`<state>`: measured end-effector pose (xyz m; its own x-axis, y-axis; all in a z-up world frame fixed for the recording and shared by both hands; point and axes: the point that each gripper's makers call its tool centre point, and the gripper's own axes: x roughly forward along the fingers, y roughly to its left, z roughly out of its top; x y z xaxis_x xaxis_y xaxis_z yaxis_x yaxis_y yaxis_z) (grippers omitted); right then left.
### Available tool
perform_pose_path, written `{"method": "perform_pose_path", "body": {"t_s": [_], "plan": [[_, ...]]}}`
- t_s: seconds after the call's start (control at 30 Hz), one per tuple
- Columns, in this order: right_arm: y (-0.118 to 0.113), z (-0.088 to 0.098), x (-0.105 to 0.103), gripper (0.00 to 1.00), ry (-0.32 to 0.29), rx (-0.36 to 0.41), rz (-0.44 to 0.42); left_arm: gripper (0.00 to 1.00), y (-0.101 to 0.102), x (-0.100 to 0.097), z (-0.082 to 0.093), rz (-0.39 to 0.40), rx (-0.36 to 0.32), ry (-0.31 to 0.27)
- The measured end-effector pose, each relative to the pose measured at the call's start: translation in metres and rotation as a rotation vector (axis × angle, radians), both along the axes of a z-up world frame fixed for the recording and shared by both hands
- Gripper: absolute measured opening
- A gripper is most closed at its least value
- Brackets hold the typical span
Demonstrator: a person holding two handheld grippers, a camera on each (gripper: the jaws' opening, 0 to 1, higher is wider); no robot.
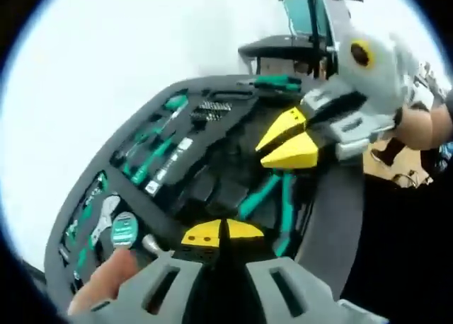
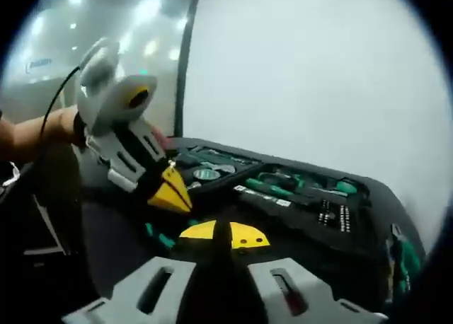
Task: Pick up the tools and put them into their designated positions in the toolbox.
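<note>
An open black foam toolbox (image 1: 212,179) (image 2: 354,232) holds green-handled screwdrivers (image 1: 152,158) (image 2: 272,189), a bit set (image 1: 211,112) (image 2: 333,214), a wrench (image 1: 106,214) and a round tape measure (image 1: 124,228) (image 2: 207,174). Teal-handled pliers (image 1: 265,193) (image 2: 159,238) lie in the dark middle of the box. My left gripper (image 1: 221,233) (image 2: 182,204) hangs just above the pliers, yellow tips together, nothing visible between them. My right gripper (image 2: 221,235) (image 1: 262,147) hovers over the box middle, tips also together and holding nothing I can see.
The box rests on a white surface (image 1: 106,69). A person's thumb (image 1: 106,281) shows beside my left jaws. Forearms (image 1: 417,122) (image 2: 28,136) hold the grippers. A dark desk or chair (image 1: 283,51) stands behind the box. A green tool (image 2: 400,260) sits at the box's right end.
</note>
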<state>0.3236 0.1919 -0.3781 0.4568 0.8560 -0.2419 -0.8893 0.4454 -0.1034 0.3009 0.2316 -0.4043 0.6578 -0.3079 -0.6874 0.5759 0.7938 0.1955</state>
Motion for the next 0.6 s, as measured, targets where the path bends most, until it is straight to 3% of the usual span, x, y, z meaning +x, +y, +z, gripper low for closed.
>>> {"method": "perform_pose_path", "body": {"t_s": [0.1, 0.13, 0.2, 0.27, 0.33, 0.43, 0.5, 0.6], "plan": [[0.003, -0.017, 0.001, 0.00, -0.038, -0.092, 0.007, 0.02, -0.003, 0.000, -0.001, -0.026, 0.024, -0.007], [0.006, -0.009, -0.002, 0.00, -0.047, -0.024, 0.008, 0.02, -0.003, -0.001, -0.002, -0.037, 0.036, -0.010], [0.001, -0.015, -0.003, 0.00, -0.033, -0.064, -0.001, 0.01, -0.002, 0.001, -0.003, -0.045, 0.051, -0.021], [0.000, -0.016, -0.003, 0.00, -0.033, -0.051, -0.001, 0.01, 0.000, 0.005, -0.004, -0.049, 0.068, -0.043], [0.001, -0.017, 0.001, 0.00, 0.005, -0.027, 0.002, 0.01, 0.000, 0.010, -0.006, -0.057, 0.083, -0.059], [0.000, -0.021, 0.001, 0.00, 0.033, -0.087, -0.010, 0.00, -0.002, 0.018, -0.010, -0.066, 0.092, -0.072], [0.003, -0.022, 0.002, 0.00, 0.010, -0.125, -0.004, 0.00, -0.004, 0.017, -0.012, -0.063, 0.096, -0.070], [0.003, -0.019, 0.001, 0.00, 0.005, -0.124, -0.012, 0.01, -0.004, 0.016, -0.008, -0.092, 0.138, -0.132]]}}
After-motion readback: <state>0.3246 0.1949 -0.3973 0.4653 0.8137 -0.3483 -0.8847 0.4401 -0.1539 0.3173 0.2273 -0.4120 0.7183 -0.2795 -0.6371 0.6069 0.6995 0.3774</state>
